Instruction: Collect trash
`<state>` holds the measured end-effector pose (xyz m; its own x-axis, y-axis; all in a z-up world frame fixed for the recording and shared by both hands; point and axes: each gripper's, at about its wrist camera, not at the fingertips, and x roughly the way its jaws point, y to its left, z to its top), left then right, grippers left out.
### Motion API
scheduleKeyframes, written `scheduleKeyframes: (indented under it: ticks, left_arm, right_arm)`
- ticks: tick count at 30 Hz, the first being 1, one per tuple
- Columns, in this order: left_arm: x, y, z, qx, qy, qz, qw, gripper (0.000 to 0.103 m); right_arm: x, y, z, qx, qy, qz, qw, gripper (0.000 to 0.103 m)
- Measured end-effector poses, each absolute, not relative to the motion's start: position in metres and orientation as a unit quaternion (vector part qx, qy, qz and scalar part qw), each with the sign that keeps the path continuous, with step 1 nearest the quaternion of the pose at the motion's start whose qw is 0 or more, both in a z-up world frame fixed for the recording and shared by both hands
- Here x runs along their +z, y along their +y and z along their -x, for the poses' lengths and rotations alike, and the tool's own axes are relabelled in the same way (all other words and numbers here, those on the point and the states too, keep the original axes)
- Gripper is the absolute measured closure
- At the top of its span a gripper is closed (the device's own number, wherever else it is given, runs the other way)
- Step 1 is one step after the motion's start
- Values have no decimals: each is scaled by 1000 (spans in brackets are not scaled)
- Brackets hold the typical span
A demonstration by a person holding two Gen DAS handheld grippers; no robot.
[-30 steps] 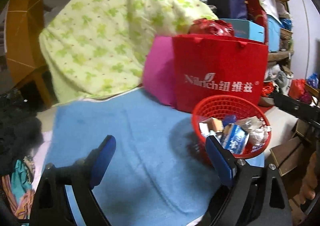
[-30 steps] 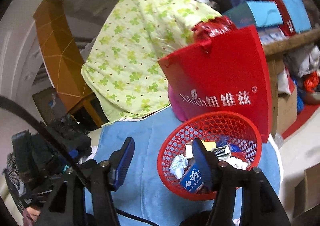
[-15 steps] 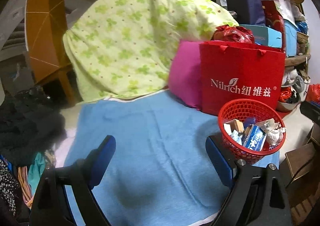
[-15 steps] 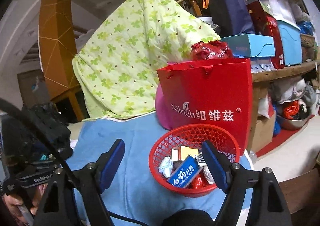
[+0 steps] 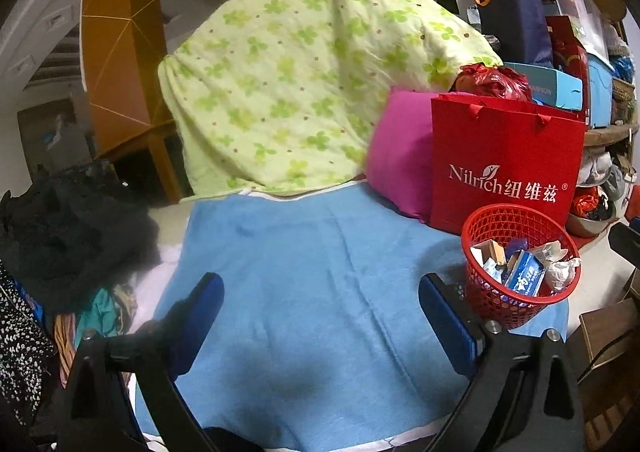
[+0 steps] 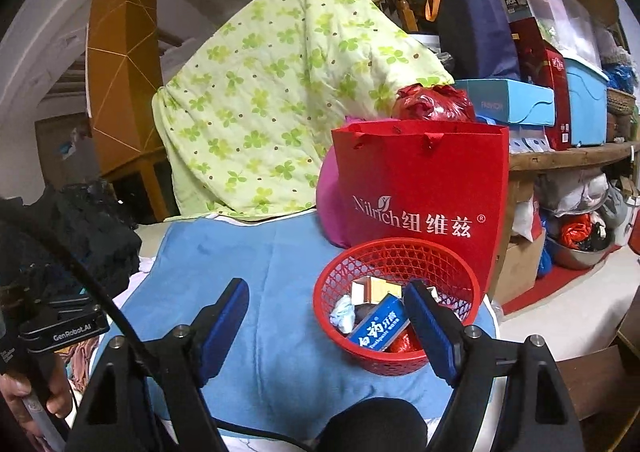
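Observation:
A red mesh basket [image 5: 491, 302] [image 6: 385, 243] stands on the blue towel [image 5: 300, 272] [image 6: 260, 252], near its right edge. Inside lie a blue toothpaste box [image 5: 526, 278] [image 6: 378, 328], crumpled tissue [image 5: 562, 272] [image 6: 344, 312] and a small cardboard box [image 6: 372, 288]. My left gripper [image 5: 320, 288] hangs over bare towel to the left of the basket; its jaws are opening with nothing between them. My right gripper [image 6: 326, 292] is open and empty, its right finger in front of the basket's near rim.
A red paper bag [image 5: 504, 168] [image 6: 420, 188] and a pink pillow [image 5: 400, 156] stand right behind the basket. A green clover quilt [image 5: 300, 92] drapes over a railing. Dark clothes [image 5: 72, 228] are heaped at the left. Stacked boxes fill the shelves at right. A hand [image 6: 24, 392] grips the left tool.
Both grippers have drawn back and up from the basket, which now looks smaller. The right gripper's jaws have spread wider and no longer reach into the basket.

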<state>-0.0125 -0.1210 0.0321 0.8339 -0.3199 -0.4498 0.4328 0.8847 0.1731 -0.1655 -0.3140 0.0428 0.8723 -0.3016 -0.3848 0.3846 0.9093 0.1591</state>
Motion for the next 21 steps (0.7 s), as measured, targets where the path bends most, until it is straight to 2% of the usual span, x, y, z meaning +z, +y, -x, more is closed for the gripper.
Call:
scheduleKeyframes:
  ticks: [10,21]
  left_arm:
    - [48,-90,27,-170,190,-121,959,4]
    - [57,-64,38,-139,175,-112,968,3]
  right_arm:
    - [55,-284,166,-172,164,-92,967,11]
    - [59,-254,158,-142,151,-87,974,9]
